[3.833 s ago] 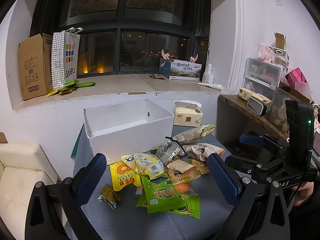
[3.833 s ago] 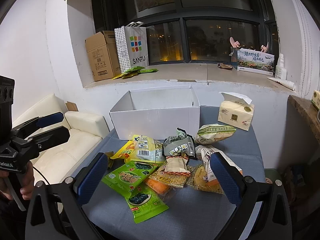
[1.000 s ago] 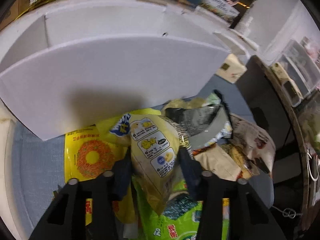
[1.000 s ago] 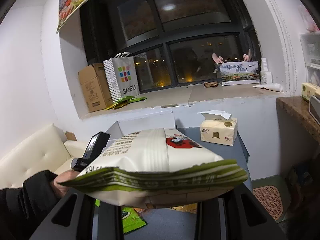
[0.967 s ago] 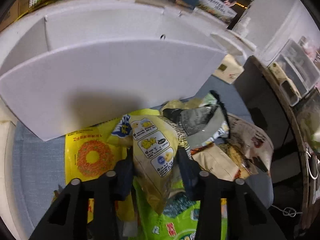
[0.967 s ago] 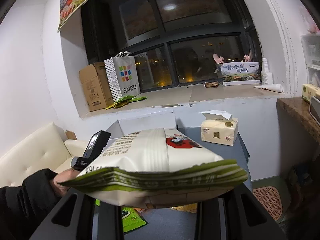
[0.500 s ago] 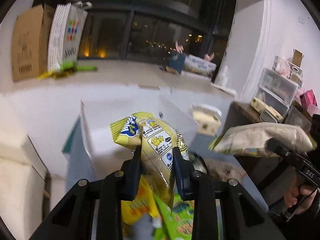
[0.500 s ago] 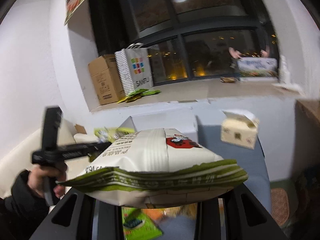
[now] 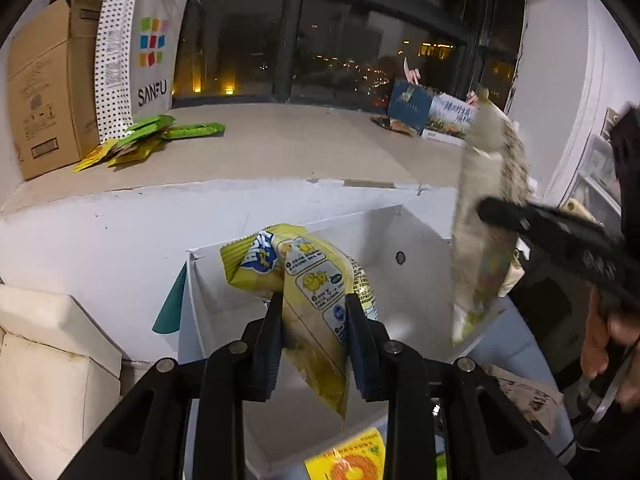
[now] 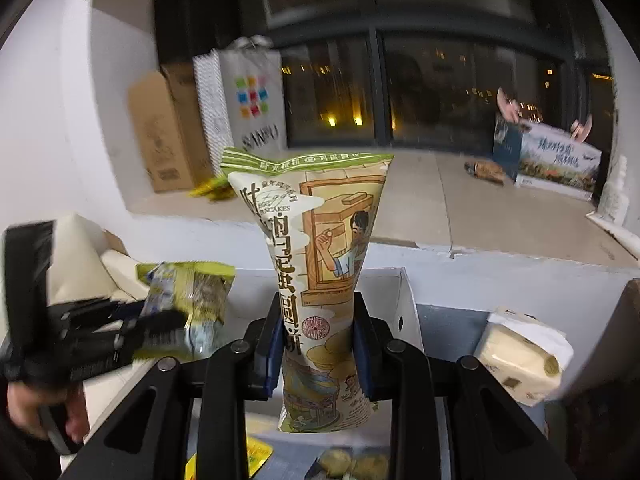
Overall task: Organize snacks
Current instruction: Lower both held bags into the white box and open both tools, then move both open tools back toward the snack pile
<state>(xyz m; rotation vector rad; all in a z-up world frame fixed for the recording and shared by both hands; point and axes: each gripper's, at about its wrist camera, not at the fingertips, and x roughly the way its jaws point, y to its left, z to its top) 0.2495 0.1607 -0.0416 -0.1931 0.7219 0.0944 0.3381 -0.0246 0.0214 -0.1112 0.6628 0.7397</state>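
Observation:
My left gripper (image 9: 314, 314) is shut on a yellow snack bag (image 9: 308, 280) and holds it over the open white box (image 9: 420, 240). My right gripper (image 10: 316, 318) is shut on a tall green-and-cream egg pancake bag (image 10: 320, 240), held upright above the box's right part (image 10: 404, 292). The pancake bag also shows blurred in the left wrist view (image 9: 486, 216), with the right gripper's black body (image 9: 560, 236) across it. The left gripper with the yellow bag shows at the left of the right wrist view (image 10: 184, 300).
A yellow ring-snack pack (image 9: 348, 460) lies in front of the box. A tissue pack (image 10: 524, 360) sits to the box's right. On the windowsill stand a cardboard box (image 9: 40, 92), a SANFU paper bag (image 9: 136, 52) and green packets (image 9: 152, 136). A cream sofa (image 9: 48, 380) is at left.
Both grippers have carried their bags forward and up over the white box. The right gripper has turned, so the pancake bag stands upright instead of lying flat.

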